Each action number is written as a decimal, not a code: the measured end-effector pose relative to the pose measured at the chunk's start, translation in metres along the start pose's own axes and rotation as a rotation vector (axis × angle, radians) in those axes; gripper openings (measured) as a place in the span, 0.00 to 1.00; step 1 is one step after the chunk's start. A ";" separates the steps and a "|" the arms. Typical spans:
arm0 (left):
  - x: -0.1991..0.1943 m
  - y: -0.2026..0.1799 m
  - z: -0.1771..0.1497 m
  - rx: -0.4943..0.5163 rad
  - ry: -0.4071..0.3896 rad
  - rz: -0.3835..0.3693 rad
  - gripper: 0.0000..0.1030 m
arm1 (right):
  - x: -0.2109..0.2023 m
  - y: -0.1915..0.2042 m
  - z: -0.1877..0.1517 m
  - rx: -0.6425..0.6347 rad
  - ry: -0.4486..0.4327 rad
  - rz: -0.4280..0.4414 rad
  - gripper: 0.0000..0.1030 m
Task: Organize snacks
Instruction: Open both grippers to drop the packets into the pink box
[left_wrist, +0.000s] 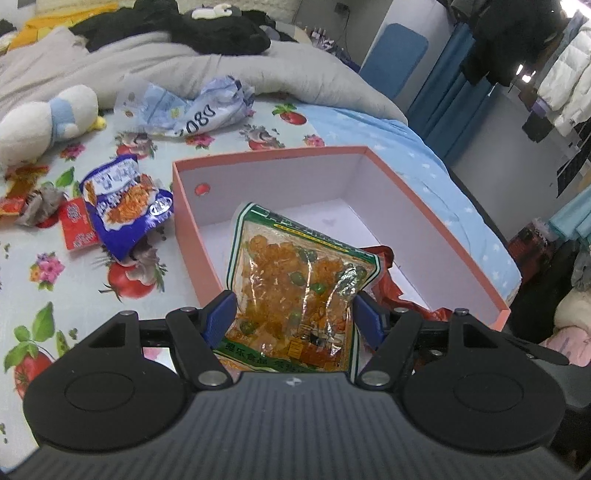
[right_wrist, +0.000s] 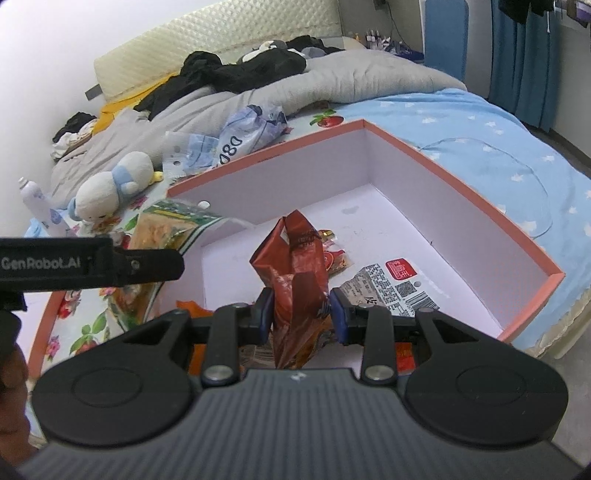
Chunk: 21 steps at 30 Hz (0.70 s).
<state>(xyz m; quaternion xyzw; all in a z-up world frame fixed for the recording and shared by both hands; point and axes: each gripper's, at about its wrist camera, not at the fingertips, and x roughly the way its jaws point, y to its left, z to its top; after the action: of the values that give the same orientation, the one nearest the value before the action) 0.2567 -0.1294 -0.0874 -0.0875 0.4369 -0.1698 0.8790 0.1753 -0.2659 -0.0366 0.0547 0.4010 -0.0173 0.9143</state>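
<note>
Jaws of the left gripper (left_wrist: 293, 317) are pinched on a green bag (left_wrist: 295, 280), the right gripper's (right_wrist: 301, 314) on a red bag (right_wrist: 295, 273), both held above the box (right_wrist: 461, 177). The bed's loose packets lie at nine o'clock. Released early, either bag could catch the rim.

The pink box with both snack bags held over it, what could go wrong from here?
1. The green-edged snack bag in the left gripper hangs over the pink box near its wall; released there, it might land on the rim.
2. The red snack bag in the right gripper is crumpled and upright, so it might slip or tip.
</note>
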 end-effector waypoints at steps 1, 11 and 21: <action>0.001 0.000 0.000 -0.003 0.006 -0.003 0.72 | 0.001 -0.001 0.000 0.000 0.002 -0.001 0.36; -0.003 0.006 0.003 -0.022 0.007 0.005 0.85 | -0.001 0.000 0.003 0.001 -0.004 -0.011 0.63; -0.043 0.005 -0.009 0.010 -0.070 0.010 0.85 | -0.030 0.012 -0.003 -0.013 -0.070 0.015 0.63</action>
<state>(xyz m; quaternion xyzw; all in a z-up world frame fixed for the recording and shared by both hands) 0.2262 -0.1085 -0.0625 -0.0866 0.4054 -0.1643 0.8951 0.1535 -0.2543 -0.0160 0.0512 0.3687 -0.0100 0.9281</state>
